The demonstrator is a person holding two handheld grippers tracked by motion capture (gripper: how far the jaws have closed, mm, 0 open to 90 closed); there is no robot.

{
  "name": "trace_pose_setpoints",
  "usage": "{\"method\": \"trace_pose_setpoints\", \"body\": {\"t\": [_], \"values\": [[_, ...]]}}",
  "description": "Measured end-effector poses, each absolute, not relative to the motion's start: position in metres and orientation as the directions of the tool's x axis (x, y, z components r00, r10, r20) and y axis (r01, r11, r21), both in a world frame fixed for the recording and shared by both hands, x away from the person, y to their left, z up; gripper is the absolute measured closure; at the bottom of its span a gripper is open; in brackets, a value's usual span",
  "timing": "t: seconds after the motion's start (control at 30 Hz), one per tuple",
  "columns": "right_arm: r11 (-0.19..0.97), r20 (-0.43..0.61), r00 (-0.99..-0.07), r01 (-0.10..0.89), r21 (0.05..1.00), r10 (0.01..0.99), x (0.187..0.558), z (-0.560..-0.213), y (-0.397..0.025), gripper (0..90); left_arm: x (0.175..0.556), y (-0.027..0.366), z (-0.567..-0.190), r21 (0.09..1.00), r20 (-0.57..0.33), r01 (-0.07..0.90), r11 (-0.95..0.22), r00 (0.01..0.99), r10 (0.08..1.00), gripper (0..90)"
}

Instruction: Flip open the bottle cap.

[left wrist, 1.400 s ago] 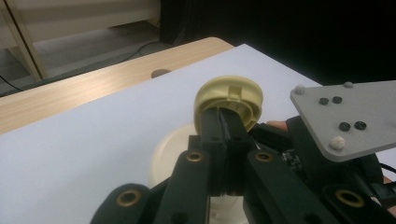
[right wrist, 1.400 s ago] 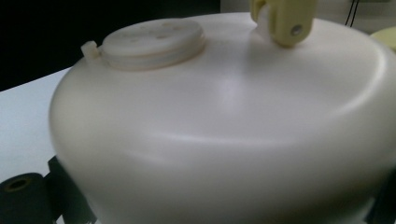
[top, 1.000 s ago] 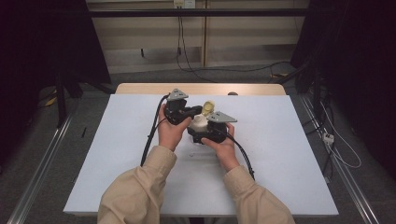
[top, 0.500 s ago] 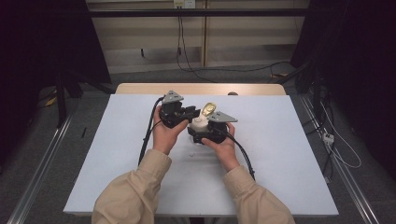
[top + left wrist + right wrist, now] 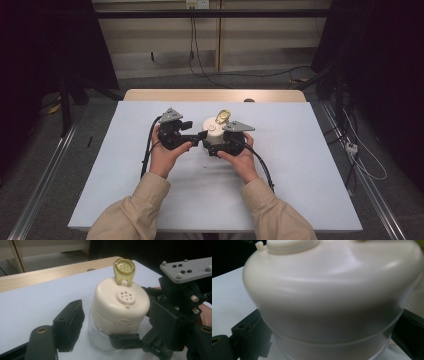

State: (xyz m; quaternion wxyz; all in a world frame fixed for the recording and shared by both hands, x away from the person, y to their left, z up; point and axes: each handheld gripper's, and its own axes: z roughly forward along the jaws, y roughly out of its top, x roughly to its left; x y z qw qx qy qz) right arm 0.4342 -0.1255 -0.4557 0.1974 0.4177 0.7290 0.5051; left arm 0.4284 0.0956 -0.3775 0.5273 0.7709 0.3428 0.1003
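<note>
A clear jar (image 5: pixel 100 337) with a cream cap (image 5: pixel 119 305) was seen standing upright on the white counter (image 5: pixel 300 165), near its middle, with little else around it besides the two grippers and their trailing cables. The right gripper (image 5: pixel 220 145) was clamped on the jar, its fingers (image 5: pixel 249 335) pressed against both sides under the cap. The left gripper (image 5: pixel 196 136) was held just beside the jar, its fingers (image 5: pixel 68 325) spread wide and touching nothing. Compared with a second earlier, the left gripper had been drawn slightly away to the left. The jar's long axis ran vertically; the yellow flip lid (image 5: pixel 124 269) stood open, pointing up toward the counter's far edge
</note>
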Motion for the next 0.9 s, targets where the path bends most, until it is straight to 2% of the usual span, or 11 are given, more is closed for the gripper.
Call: {"method": "trace_pose_setpoints", "body": {"t": [0.13,0.33,0.47,0.9], "values": [[0.156,0.131,-0.578,0.42,0.894,0.805,0.432,-0.455,-0.128,2.3,0.422,0.104,-0.38,0.882,-0.208,0.421,-0.211,0.75,0.628,19.6],[0.198,0.1,-0.598,0.413,0.889,0.795,0.422,-0.454,-0.136,5.4,0.412,0.122,-0.388,0.883,-0.197,0.417,-0.215,0.746,0.636,15.7],[0.165,0.134,-0.596,0.42,0.893,0.791,0.415,-0.45,-0.144,4.4,0.407,0.131,-0.394,0.882,-0.181,0.413,-0.227,0.742,0.645,13.0],[0.158,0.134,-0.615,0.397,0.904,0.777,0.395,-0.442,-0.154,4.7,0.397,0.158,-0.408,0.873,-0.183,0.427,-0.235,0.734,0.654,7.4]]}}
